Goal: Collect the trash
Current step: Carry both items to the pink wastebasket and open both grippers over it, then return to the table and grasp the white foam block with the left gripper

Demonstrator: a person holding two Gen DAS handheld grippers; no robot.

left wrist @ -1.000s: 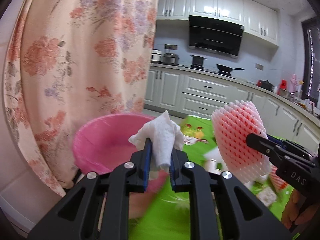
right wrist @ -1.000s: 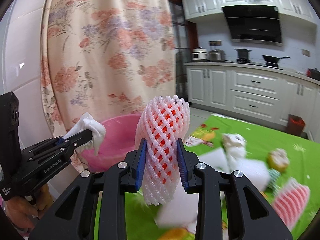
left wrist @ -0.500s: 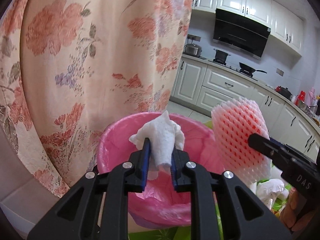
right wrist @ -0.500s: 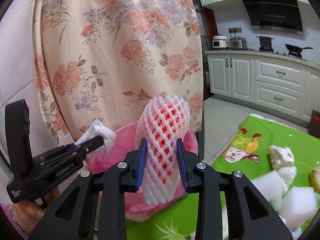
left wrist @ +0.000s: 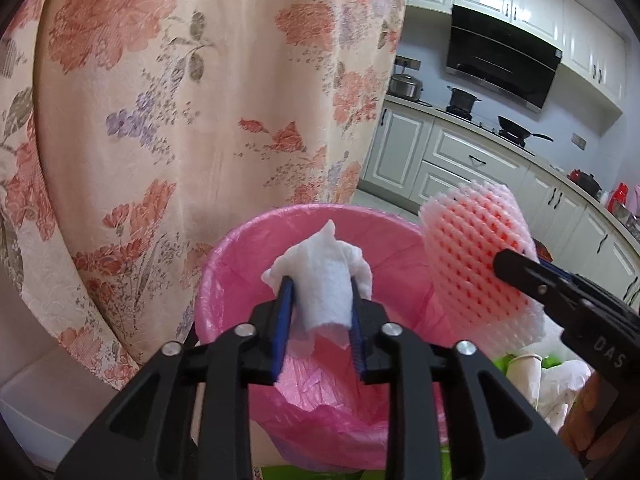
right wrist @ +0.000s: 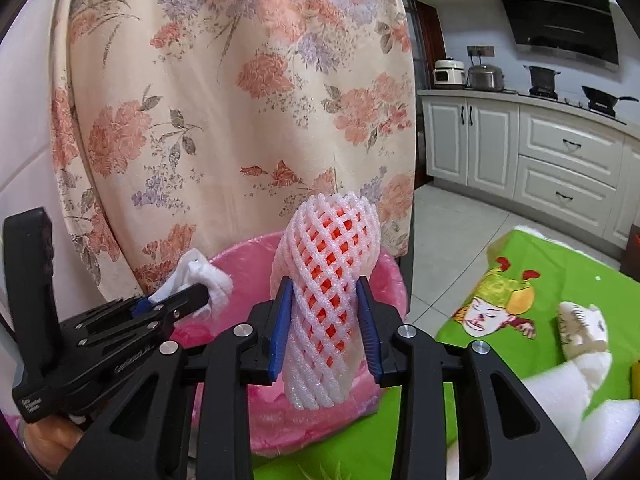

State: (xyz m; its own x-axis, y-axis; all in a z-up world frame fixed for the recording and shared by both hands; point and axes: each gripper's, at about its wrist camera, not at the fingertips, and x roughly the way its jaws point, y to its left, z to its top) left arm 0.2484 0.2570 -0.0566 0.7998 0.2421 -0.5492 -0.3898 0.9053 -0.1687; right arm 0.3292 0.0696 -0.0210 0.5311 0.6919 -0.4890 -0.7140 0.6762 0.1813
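My left gripper (left wrist: pixel 320 312) is shut on a crumpled white tissue (left wrist: pixel 324 280) and holds it over the pink-lined trash bin (left wrist: pixel 240 248). My right gripper (right wrist: pixel 326 312) is shut on a white foam fruit net (right wrist: pixel 328 300) with an orange inside, held above the bin's near rim (right wrist: pixel 388 280). The net (left wrist: pixel 476 264) and the right gripper show at the right of the left wrist view. The left gripper with the tissue (right wrist: pixel 208 280) shows at the left of the right wrist view.
A floral curtain (left wrist: pixel 180 100) hangs right behind the bin. A green tablecloth (right wrist: pixel 560 280) to the right carries white foam pieces (right wrist: pixel 580 380) and crumpled paper (right wrist: pixel 580 328). Kitchen cabinets (right wrist: pixel 560 160) and a stove line the far wall.
Both grippers have moved left and forward from over the green table to above the pink bin, each still holding its item.
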